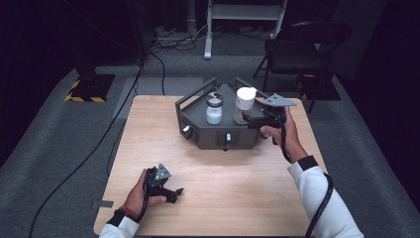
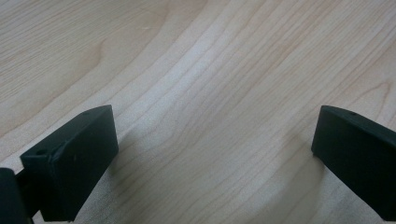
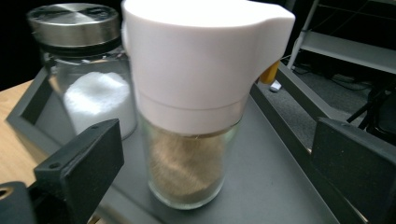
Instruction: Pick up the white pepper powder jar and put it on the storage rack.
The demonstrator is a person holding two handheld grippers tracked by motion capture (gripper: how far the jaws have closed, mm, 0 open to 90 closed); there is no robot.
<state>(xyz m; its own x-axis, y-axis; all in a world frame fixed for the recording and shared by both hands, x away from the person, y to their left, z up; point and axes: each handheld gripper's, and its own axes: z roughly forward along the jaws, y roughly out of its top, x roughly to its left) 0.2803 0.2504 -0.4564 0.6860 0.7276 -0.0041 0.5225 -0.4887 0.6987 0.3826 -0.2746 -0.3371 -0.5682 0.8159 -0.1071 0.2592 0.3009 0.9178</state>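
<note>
Shaker [image 1: 244, 104] right of jar [image 1: 214, 108], on tray [image 1: 218, 140]

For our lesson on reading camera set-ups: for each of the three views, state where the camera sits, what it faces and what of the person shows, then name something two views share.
High view: above the person's side, facing forward and down on the table; both forearms, left tongs and right tongs show.
Left gripper view: on the left tongs, facing bare tabletop between open jaws.
Right gripper view: on the right tongs, facing the white-capped jar on the dark tray, jaws open either side.
Shared: high and right gripper views both show the white-capped jar and the steel-lidded jar.
</note>
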